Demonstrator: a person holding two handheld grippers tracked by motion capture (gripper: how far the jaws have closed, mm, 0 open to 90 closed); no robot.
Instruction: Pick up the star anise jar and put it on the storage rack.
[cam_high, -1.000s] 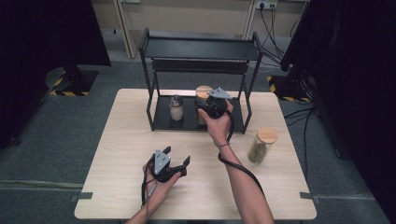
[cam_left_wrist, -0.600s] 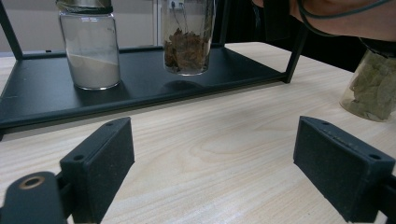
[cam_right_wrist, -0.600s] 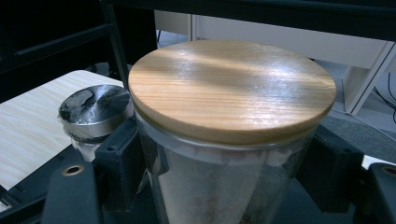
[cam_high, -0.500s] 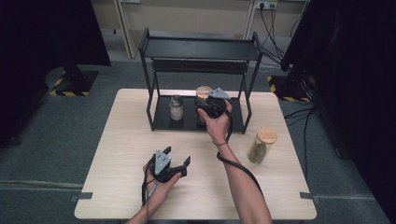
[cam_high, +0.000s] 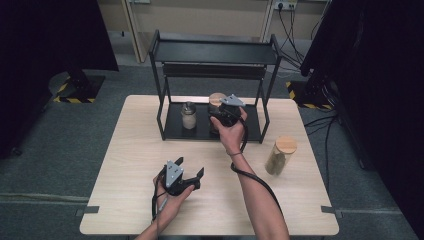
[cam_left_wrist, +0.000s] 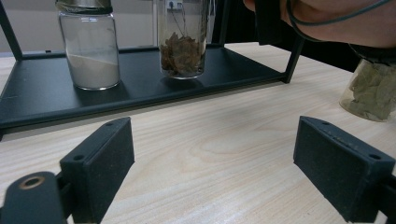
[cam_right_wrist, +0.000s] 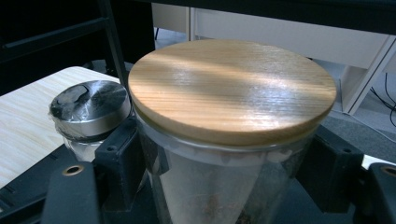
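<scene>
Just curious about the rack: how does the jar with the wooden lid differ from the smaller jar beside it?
The wooden-lidded jar holds brown dried leaves; the metal-lidded jar holds white powder. The wooden-lidded jar is taller and wider, the metal-lidded jar squatter. The right gripper has its jaws clamped on the wooden-lidded jar, while the metal-lidded jar stands untouched. Both are clear glass, upright on the rack's bottom shelf.

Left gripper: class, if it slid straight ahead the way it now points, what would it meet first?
Probably the front edge of the black shelf rack; the left gripper stands open over bare table before that. Depth is uncertain.
</scene>
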